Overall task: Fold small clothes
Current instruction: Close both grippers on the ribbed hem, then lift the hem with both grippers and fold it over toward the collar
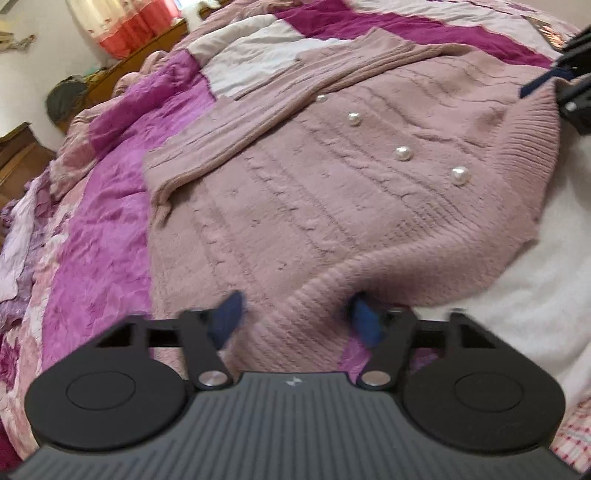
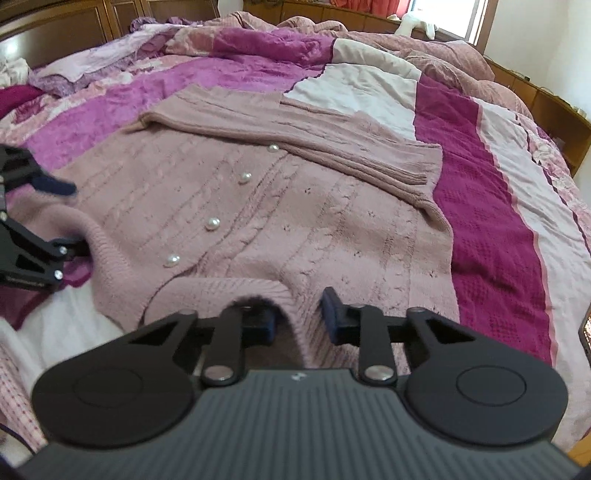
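Centrally on the bed (image 2: 498, 229), a pink cardigan (image 2: 295, 221) is laid flat, its ribbed hem toward the near edge. Both sleeves (image 2: 332, 147) are folded across its far part, beside pearl buttons (image 2: 212, 223). The hem is pinched by the left gripper (image 1: 295, 317) at one corner and by the right gripper (image 2: 299, 317) at the other. A patchwork quilt (image 1: 96, 236) is spread beneath, wooden cabinets (image 2: 66, 29) and a curtain (image 1: 125, 29) standing beyond the far edge.
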Demonstrator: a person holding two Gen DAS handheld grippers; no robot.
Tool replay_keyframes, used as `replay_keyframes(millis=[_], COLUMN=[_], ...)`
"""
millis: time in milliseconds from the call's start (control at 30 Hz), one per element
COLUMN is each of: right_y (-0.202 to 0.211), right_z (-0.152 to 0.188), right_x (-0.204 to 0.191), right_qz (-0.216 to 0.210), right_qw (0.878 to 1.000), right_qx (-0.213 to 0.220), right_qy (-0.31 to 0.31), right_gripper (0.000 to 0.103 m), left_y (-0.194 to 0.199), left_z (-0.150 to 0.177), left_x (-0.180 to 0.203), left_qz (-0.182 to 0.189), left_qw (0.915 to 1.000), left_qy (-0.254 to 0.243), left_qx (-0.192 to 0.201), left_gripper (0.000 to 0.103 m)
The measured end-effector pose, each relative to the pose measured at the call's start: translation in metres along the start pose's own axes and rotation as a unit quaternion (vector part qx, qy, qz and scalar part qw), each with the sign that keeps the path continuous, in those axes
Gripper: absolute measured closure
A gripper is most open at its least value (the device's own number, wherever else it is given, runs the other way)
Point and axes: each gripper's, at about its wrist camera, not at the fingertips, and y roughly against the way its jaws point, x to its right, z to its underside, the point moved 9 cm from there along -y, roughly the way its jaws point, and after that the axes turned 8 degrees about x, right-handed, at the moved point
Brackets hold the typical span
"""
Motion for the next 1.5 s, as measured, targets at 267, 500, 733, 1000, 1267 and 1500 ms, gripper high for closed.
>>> replay_keyframes(millis=[267,500,733,1000,1267,1500], right_y=[0.006,0.005,0.0,-0.006,-0.012,-0.02], right_z=[-0.012,-0.034,-0.053,-0.077,-0.096,-0.124], right_x=[0.006,0.015,0.024,0.035,0.039,0.047], right_qz=[-0.008,-0.01,-0.008,-0.001,-0.002,0.005], right_qw=[0.999,0.997,0.996,0.993,0.989,0.984], right_qx=[0.026,0.048,0.067,0.094,0.111,0.141], right_qy=[-0.03,-0.055,-0.064,-0.076,-0.092,-0.113], right_gripper=[0.092,0.095,0.096,0.097,0.098,0.098], left_y=[0.011,0.016,0.015,0.013,0.008,-0.002], left_z=[-0.014,-0.035,-0.059,-0.087,-0.102,-0.126], left_x=[-0.005,-0.025,-0.043,-0.061,-0.072,-0.092], left_qz=[0.001,-0.003,-0.014,-0.025,-0.024,-0.03], left_qw=[0.9992,0.995,0.9889,0.983,0.9797,0.9728], left_qy=[0.035,0.09,0.135,0.16,0.172,0.196], left_qx=[0.018,0.043,0.06,0.086,0.1,0.12], left_gripper=[0.087,0.089,0.09,0.09,0.091,0.091])
